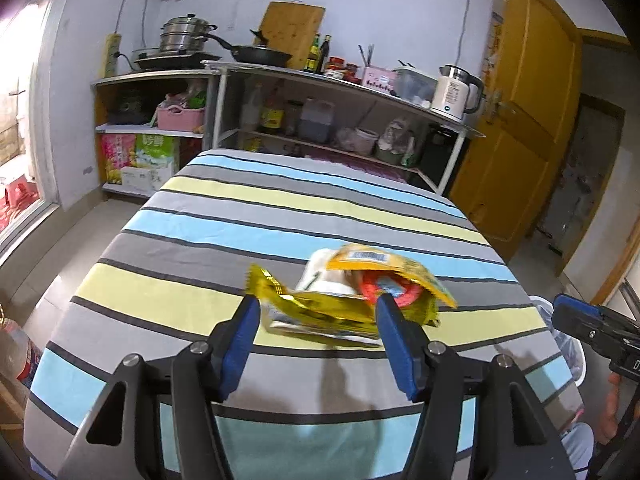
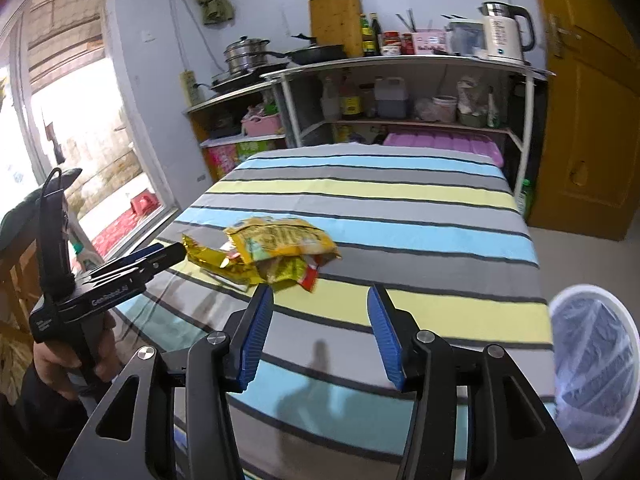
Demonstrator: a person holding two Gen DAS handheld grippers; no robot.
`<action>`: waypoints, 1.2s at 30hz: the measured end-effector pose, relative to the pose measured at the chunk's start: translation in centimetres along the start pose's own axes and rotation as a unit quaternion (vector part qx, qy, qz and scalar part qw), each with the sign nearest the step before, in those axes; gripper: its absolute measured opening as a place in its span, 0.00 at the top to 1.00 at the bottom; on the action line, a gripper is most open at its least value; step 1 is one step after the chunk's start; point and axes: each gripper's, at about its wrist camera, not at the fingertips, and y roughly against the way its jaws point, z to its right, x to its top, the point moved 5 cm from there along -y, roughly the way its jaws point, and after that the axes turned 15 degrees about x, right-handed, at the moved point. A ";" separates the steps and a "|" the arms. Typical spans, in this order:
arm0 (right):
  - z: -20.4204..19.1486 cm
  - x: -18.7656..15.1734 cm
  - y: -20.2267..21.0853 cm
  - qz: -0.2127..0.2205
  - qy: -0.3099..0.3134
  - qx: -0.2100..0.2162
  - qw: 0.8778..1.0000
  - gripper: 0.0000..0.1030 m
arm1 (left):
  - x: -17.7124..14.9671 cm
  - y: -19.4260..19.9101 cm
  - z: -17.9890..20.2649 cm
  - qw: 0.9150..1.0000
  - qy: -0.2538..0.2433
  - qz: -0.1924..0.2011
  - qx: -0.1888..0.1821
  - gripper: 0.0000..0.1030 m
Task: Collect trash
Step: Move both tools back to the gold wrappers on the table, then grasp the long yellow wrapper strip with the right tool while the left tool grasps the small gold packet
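A pile of trash wrappers lies on the striped table: a gold foil wrapper, a yellow-orange snack packet and white paper. My left gripper is open, its blue pads either side of the gold wrapper's near edge, just above the cloth. In the right wrist view the pile lies ahead and left of my right gripper, which is open and empty above the table. The left gripper shows there at the pile's left end.
A white bin with a clear liner stands beside the table's right near corner. Behind the table are metal shelves with pans, bottles and a kettle. A yellow door is at right, a window at left.
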 end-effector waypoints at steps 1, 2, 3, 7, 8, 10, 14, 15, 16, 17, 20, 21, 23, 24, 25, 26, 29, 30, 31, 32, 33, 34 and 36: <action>-0.3 0.1 -0.4 -0.002 0.004 0.001 1.000 0.50 | 0.0 0.0 -0.3 1.000 0.002 0.000 0.002 0.40; -0.6 0.3 -1.0 -0.004 0.009 0.003 1.000 0.50 | -0.1 -0.1 -0.6 1.000 0.003 0.000 0.003 0.40; -0.9 0.5 -1.5 -0.007 0.015 0.005 1.000 0.49 | -0.2 -0.1 -0.9 1.000 0.004 0.000 0.003 0.40; -2.3 1.1 -3.9 -0.021 0.046 0.008 0.999 0.49 | -0.3 -0.3 -1.7 1.000 0.009 -0.002 0.005 0.40; -2.6 1.2 -4.4 -0.025 0.054 0.008 0.998 0.49 | -0.3 -0.4 -2.0 1.000 0.011 -0.003 0.004 0.40; -3.4 1.5 -5.8 -0.034 0.075 0.007 0.997 0.49 | -0.4 -0.4 -2.3 1.000 0.016 -0.004 0.003 0.40; -4.5 2.0 -7.8 -0.046 0.109 0.002 0.993 0.49 | -0.4 -0.8 -2.6 1.000 0.020 -0.006 -0.004 0.40; -4.7 2.1 -8.5 -0.050 0.117 0.000 0.992 0.49 | -0.4 -0.8 -2.6 1.000 0.021 -0.006 -0.006 0.40; -4.8 2.2 -9.2 -0.055 0.123 -0.001 0.991 0.49 | -0.4 -0.9 -2.7 1.000 0.021 -0.006 -0.007 0.39; -4.9 2.2 -9.6 -0.059 0.127 0.000 0.990 0.49 | -0.3 -1.0 -2.8 1.000 0.021 -0.006 -0.010 0.39; -4.8 2.2 -11.3 -0.075 0.144 -0.008 0.987 0.49 | -0.2 -1.3 -2.8 1.000 0.022 -0.009 -0.016 0.39; -4.5 2.3 -11.7 -0.079 0.144 -0.012 0.986 0.49 | -0.1 -1.3 -2.8 1.000 0.022 -0.010 -0.018 0.39; -3.7 2.4 -12.0 -0.082 0.129 -0.018 0.988 0.49 | 0.0 -1.5 -2.8 0.999 0.021 -0.011 -0.021 0.39; -3.4 2.6 -11.8 -0.082 0.116 -0.016 0.990 0.49 | 0.1 -1.5 -2.8 0.999 0.021 -0.010 -0.022 0.39; -2.7 2.8 -11.4 -0.077 0.098 -0.011 0.992 0.49 | 0.2 -1.5 -2.8 0.999 0.022 -0.009 -0.023 0.39; -2.1 2.9 -11.1 -0.072 0.083 -0.007 0.994 0.53 | 0.4 -1.5 -2.7 0.999 0.022 -0.008 -0.024 0.39; -0.7 3.1 -10.4 -0.067 0.060 -0.016 0.996 0.76 | 0.9 -1.5 -2.5 0.999 0.021 -0.003 -0.027 0.38; -0.2 3.1 -10.1 -0.066 0.056 -0.020 0.996 0.78 | 1.0 -1.5 -2.3 0.999 0.019 -0.001 -0.028 0.38; 0.1 3.0 -9.9 -0.065 0.052 -0.022 0.996 0.82 | 1.2 -1.5 -2.1 0.999 0.017 0.001 -0.030 0.38; 0.2 3.1 -9.8 -0.062 0.051 -0.023 0.997 0.85 | 1.4 -1.5 -1.8 0.999 0.014 0.003 -0.032 0.37; 0.4 3.1 -9.5 -0.057 0.047 -0.025 0.997 0.87 | 1.6 -1.6 -1.6 0.999 0.010 0.005 -0.035 0.36; 0.6 3.1 -9.2 -0.053 0.043 -0.026 0.997 0.92 | 1.7 -1.6 -1.3 0.999 0.006 0.005 -0.038 0.36; 1.0 3.1 -8.6 -0.043 0.036 -0.026 0.998 0.93 | 1.9 -1.9 -0.7 0.999 -0.005 0.004 -0.041 0.36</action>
